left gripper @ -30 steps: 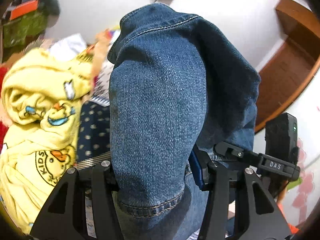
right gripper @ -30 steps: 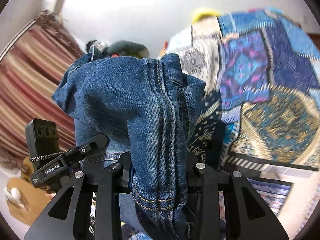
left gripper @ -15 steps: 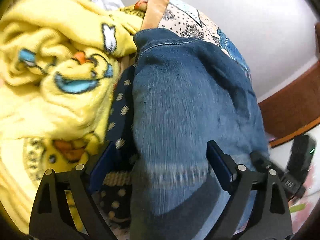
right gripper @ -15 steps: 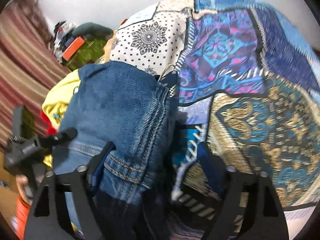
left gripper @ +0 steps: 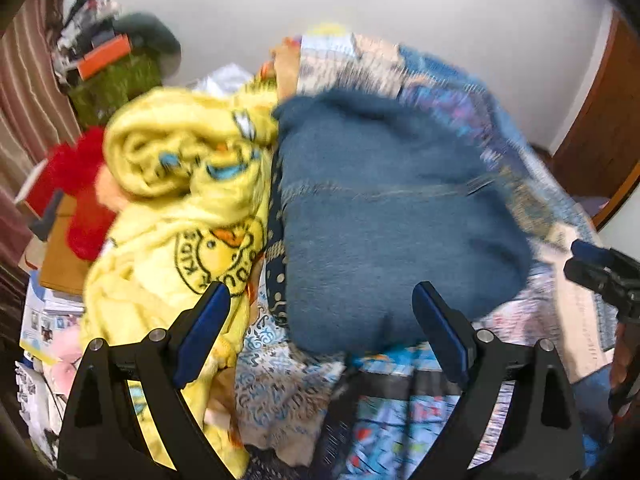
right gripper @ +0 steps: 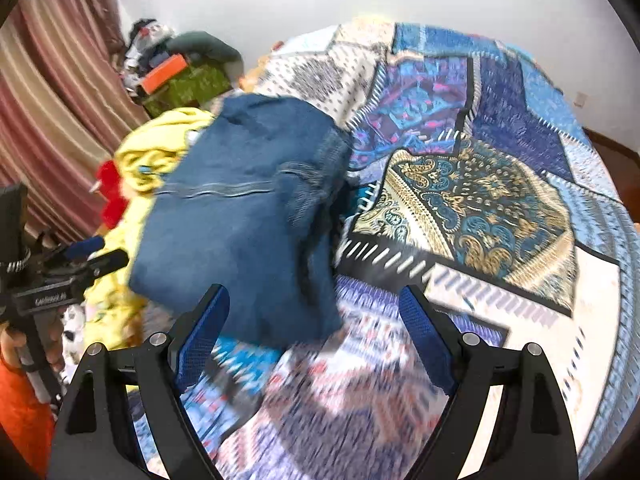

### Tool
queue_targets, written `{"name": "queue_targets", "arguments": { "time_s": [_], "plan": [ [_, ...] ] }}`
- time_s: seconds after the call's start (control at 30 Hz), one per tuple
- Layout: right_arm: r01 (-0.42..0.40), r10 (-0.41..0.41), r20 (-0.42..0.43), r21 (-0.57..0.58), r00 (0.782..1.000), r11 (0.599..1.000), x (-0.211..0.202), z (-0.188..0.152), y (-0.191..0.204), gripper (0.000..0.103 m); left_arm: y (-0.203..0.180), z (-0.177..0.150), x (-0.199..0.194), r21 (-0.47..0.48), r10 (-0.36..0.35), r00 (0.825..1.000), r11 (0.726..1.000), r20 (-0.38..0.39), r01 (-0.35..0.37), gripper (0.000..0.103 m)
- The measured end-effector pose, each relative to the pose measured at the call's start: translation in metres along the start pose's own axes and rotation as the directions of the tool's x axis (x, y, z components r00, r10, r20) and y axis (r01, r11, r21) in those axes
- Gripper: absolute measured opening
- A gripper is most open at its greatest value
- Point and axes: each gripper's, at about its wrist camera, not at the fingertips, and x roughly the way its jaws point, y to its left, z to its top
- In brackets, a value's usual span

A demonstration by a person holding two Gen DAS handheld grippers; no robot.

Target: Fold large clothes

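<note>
The folded blue jeans (left gripper: 384, 220) lie on the patterned bedspread (left gripper: 400, 408), next to a yellow duck-print blanket (left gripper: 176, 184). They also show in the right wrist view (right gripper: 248, 216). My left gripper (left gripper: 322, 308) is open and empty, just short of the near edge of the jeans. My right gripper (right gripper: 314, 312) is open and empty, also just short of the jeans, toward their right side. The right gripper shows at the right edge of the left wrist view (left gripper: 600, 272), and the left gripper at the left edge of the right wrist view (right gripper: 80, 260).
The patchwork bedspread (right gripper: 480, 200) spreads out to the right. A red plush item (left gripper: 80, 184) and a green box with an orange box on it (right gripper: 180, 80) sit at the far left by a striped curtain (right gripper: 48, 100). A wooden door (left gripper: 600, 140) is at the right.
Both grippers have opened and let go of the jeans. The jeans went from held up in the air to lying folded on the bed, and both grippers have drawn back.
</note>
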Motion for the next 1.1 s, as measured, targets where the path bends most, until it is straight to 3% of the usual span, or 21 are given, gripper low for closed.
{"name": "queue_targets", "arguments": {
  "time_s": [0.13,0.23,0.33,0.43,0.53,0.57,0.63,0.73,0.8,0.9,1.0,1.1],
  "plan": [
    [-0.023,0.028,0.121,-0.045,0.992,0.999,-0.067,0.003,0.023,0.085,-0.020,0.003,-0.066,0.022,0.002,0.990,1.000,0.143,-0.005,0.093],
    [0.005,0.021,0.247,-0.105,0.969,0.995,-0.120,0.005,0.044,0.085,-0.037,0.000,-0.123,0.056,-0.008,0.962,0.998,0.272,-0.007,0.093],
    [0.022,0.031,0.357,-0.144,0.934,0.989,-0.166,0.001,0.063,0.085,-0.054,-0.010,-0.185,0.076,-0.027,0.914,0.997,0.404,-0.004,0.093],
    [0.018,0.062,0.466,-0.165,0.883,0.986,-0.215,-0.011,0.082,0.085,-0.065,-0.023,-0.230,0.080,-0.053,0.863,0.997,0.502,0.015,0.093],
    [0.007,0.095,0.546,-0.183,0.832,0.983,-0.251,-0.027,0.097,0.085,-0.077,-0.042,-0.271,0.075,-0.055,0.802,0.997,0.595,0.013,0.093],
    [0.009,0.100,0.565,-0.187,0.819,0.982,-0.258,-0.032,0.101,0.085,-0.082,-0.052,-0.285,0.074,-0.056,0.774,0.997,0.631,0.012,0.093],
    [0.022,0.110,0.609,-0.206,0.786,0.978,-0.276,-0.046,0.112,0.085,-0.089,-0.064,-0.300,0.080,-0.062,0.742,0.997,0.668,0.011,0.093],
    [0.031,0.120,0.641,-0.220,0.758,0.975,-0.288,-0.063,0.124,0.085,-0.101,-0.089,-0.322,0.082,-0.051,0.690,0.997,0.722,-0.013,0.093],
    [0.041,0.111,0.655,-0.212,0.747,0.976,-0.289,-0.071,0.128,0.085,-0.104,-0.101,-0.328,0.081,-0.058,0.677,0.997,0.733,-0.003,0.093],
    [0.059,0.085,0.662,-0.193,0.744,0.979,-0.285,-0.080,0.129,0.086,-0.106,-0.116,-0.330,0.059,-0.043,0.678,0.998,0.733,0.000,0.094],
    [0.071,0.055,0.665,-0.162,0.745,0.984,-0.280,-0.084,0.128,0.103,-0.109,-0.126,-0.329,0.033,-0.018,0.678,0.999,0.735,-0.010,0.102],
    [0.088,0.034,0.663,-0.150,0.748,0.985,-0.278,-0.088,0.127,0.103,-0.110,-0.130,-0.327,0.025,-0.004,0.679,0.999,0.734,-0.020,0.102]
  ]
}}
